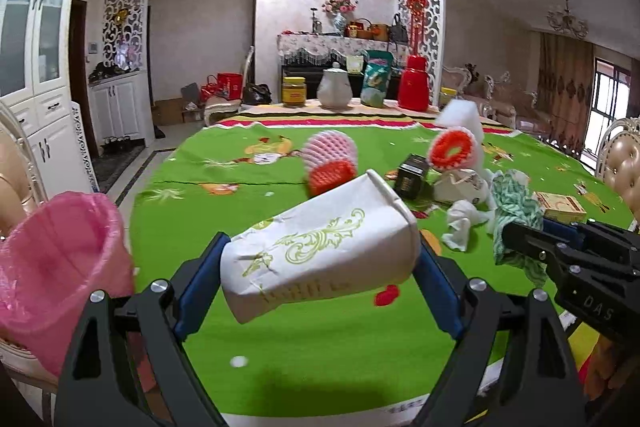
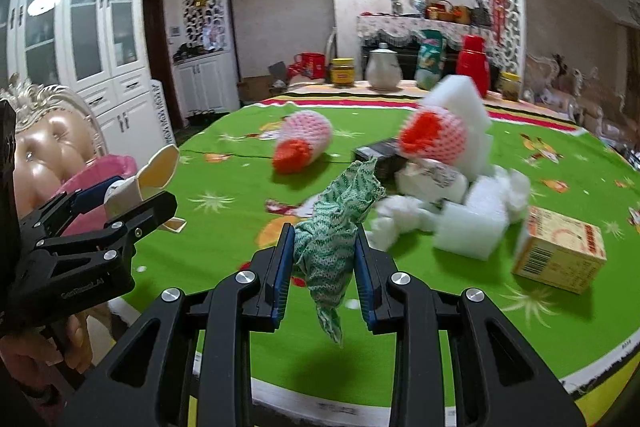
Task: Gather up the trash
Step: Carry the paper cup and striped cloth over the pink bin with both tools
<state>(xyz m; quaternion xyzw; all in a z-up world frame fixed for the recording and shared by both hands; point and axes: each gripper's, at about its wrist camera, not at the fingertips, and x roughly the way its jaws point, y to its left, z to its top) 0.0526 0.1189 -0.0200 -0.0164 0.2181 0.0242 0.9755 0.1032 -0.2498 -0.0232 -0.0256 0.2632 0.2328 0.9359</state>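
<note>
Crushed paper cup (image 1: 320,247) clamped sideways in left gripper (image 1: 320,263), above counter (image 1: 320,367); pink-lined bin (image 1: 64,267) at 9 o'clock. Green rag (image 2: 332,247) pinched in right gripper (image 2: 324,259), hanging above counter. Remaining trash pile (image 2: 460,195) at 1 o'clock, small carton (image 2: 560,251) at 3 o'clock.

Both views evenly and brightly lit, indoor daylight. Daylight enters at a window (image 1: 612,95) on the far right of the left wrist view. Soft dark shadow on the green tablecloth (image 1: 320,347) below the near foreground in each view. Strong fisheye bending; black vignette at all corners. Motion blur on the foam pieces (image 2: 472,223) and red-and-pink net sleeves (image 2: 304,143) at mid-table. Background furniture reasonably sharp. No glare of note
</note>
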